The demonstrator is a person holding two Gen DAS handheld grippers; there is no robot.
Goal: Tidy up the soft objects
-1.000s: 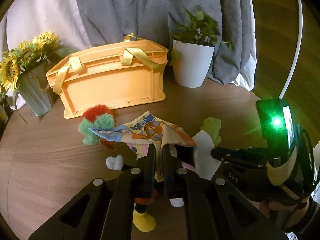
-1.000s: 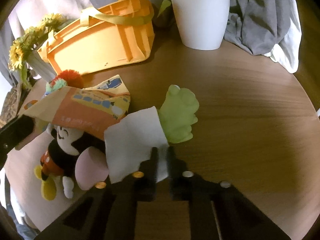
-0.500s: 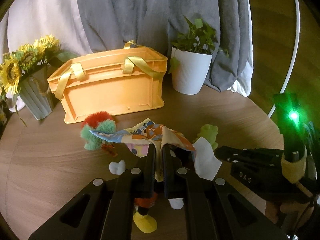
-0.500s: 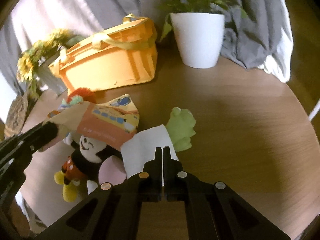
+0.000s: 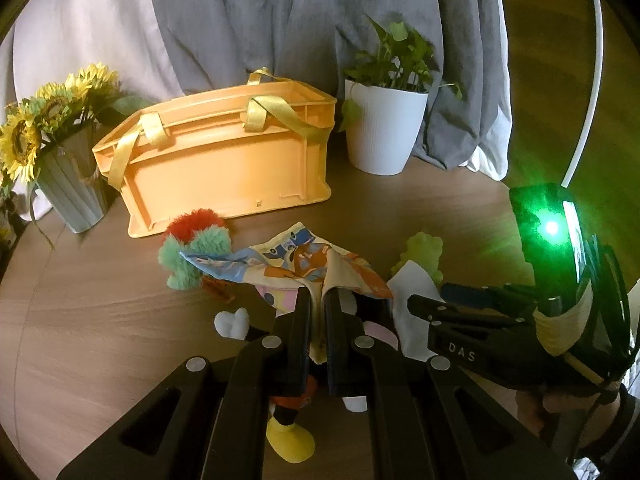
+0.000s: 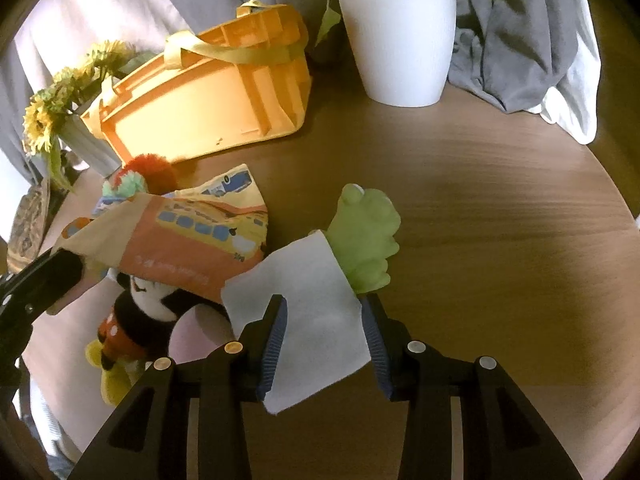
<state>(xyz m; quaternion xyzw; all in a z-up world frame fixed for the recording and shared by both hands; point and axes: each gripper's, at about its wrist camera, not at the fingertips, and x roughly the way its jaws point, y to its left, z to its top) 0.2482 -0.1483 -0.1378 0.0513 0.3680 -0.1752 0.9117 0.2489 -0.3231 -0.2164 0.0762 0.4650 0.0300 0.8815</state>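
Fingers first: the left gripper (image 5: 316, 320) is clamped tight on the printed cloth (image 5: 296, 260), a fold of it pinched between the two black fingers (image 5: 300, 332), while the right gripper (image 6: 326, 340) is opening, its blue-ribbed fingers (image 6: 276, 340) standing apart on either side of the white cloth (image 6: 308, 312) without pressing it.

Biggest thing on the round wooden tabletop (image 6: 500, 220) is the orange crate (image 5: 224, 160), long axis running side to side along the far edge, yellow ribbon handles draped over its rim, its bare side wall facing the left camera. Right of it stands the white plant pot (image 5: 384, 128); left of it, at the far left edge, a grey ribbed vase of sunflowers (image 5: 72, 192). Grey drapery (image 5: 300, 20) hangs behind all three.

Now the soft pile, in front of the crate toward the near edge. The printed cloth is lifted into a tent, its long edge stretching out to the left over a mouse plush (image 6: 140, 320) that lies with its yellow shoes toward the near edge. A red-and-green fuzzy toy (image 5: 196, 240) sits just in front of the crate, touching the cloth's far left tip. The white cloth lies slanted, its long axis running from the right fingers toward the far edge, overlapping a green plush (image 6: 368, 236) beyond it.
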